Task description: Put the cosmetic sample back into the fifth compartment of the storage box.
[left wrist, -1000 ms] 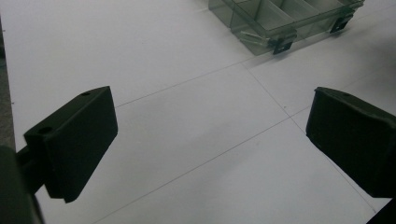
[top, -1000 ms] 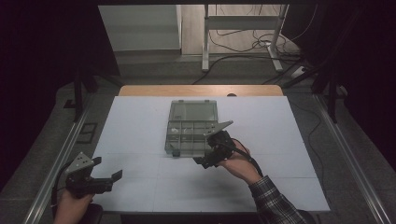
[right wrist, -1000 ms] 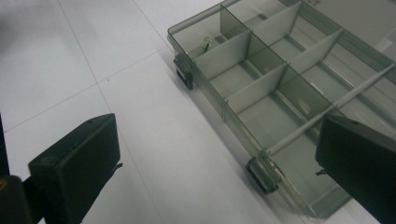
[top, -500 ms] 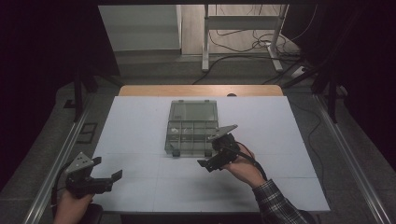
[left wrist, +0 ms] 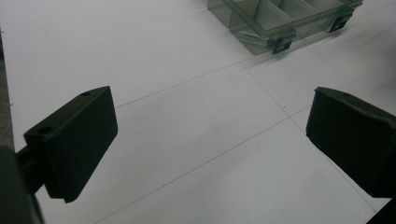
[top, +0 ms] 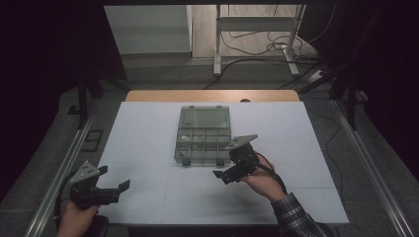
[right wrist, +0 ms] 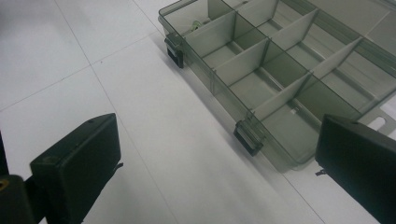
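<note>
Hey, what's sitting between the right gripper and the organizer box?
Nothing: in the right gripper view, just bare white table separates the open right gripper from the organizer box.

- I see a clear compartment box near the middle of the white table, lid open and laid flat on the far side.
- Right gripper sits just off the box's near right corner, jaws spread apart, nothing between them.
- Right hand wraps its grip; plaid sleeve comes in from the bottom edge.
- Left gripper is at the table's near left corner, well apart from the box, jaws spread, nothing held.
- Left hand holds it from below.
- Grey plate tops each gripper.
- Behind the table: a metal stand and cables on the floor.
</note>
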Motion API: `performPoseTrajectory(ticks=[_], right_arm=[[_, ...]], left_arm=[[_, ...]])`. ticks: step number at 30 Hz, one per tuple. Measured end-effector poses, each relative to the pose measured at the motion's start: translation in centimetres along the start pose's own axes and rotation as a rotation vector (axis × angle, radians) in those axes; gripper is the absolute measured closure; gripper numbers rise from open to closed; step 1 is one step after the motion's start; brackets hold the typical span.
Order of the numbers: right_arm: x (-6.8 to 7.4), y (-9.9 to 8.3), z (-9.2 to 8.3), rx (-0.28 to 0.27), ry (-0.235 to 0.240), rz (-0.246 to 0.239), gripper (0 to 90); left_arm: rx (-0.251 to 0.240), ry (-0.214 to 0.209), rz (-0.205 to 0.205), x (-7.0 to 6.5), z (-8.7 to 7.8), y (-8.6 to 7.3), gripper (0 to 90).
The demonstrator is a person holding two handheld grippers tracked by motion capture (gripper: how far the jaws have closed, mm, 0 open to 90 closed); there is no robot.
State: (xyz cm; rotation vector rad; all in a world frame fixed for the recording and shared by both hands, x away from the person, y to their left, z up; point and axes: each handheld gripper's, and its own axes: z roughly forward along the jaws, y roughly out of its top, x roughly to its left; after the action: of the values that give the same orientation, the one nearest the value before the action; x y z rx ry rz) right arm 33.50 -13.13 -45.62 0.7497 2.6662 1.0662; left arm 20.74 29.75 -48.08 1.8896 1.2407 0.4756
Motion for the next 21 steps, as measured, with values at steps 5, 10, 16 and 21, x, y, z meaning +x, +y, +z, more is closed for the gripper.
performPoseTrajectory(ticks=[5, 10, 16, 21], right_arm=[[0.0, -0.3, -0.6, -0.004, -0.001, 0.012, 1.6], [-0.2, -0.6, -1.1, -0.012, -0.010, 0.018, 1.6], [-0.3, -1.0, -1.8, -0.020, -0.021, 0.028, 1.6], [-0.3, -1.6, -2.2, -0.021, -0.026, 0.029, 2.5]], left_arm=[[-0.001, 0.000, -0.002, 0.0, 0.0, 0.0, 2.8], [0.000, 0.001, 0.000, 0.0, 0.0, 0.0, 2.8], [0.000, 0.000, -0.002, 0.0, 0.0, 0.0, 2.9], [-0.001, 0.000, -0.002, 0.0, 0.0, 0.0, 2.9]])
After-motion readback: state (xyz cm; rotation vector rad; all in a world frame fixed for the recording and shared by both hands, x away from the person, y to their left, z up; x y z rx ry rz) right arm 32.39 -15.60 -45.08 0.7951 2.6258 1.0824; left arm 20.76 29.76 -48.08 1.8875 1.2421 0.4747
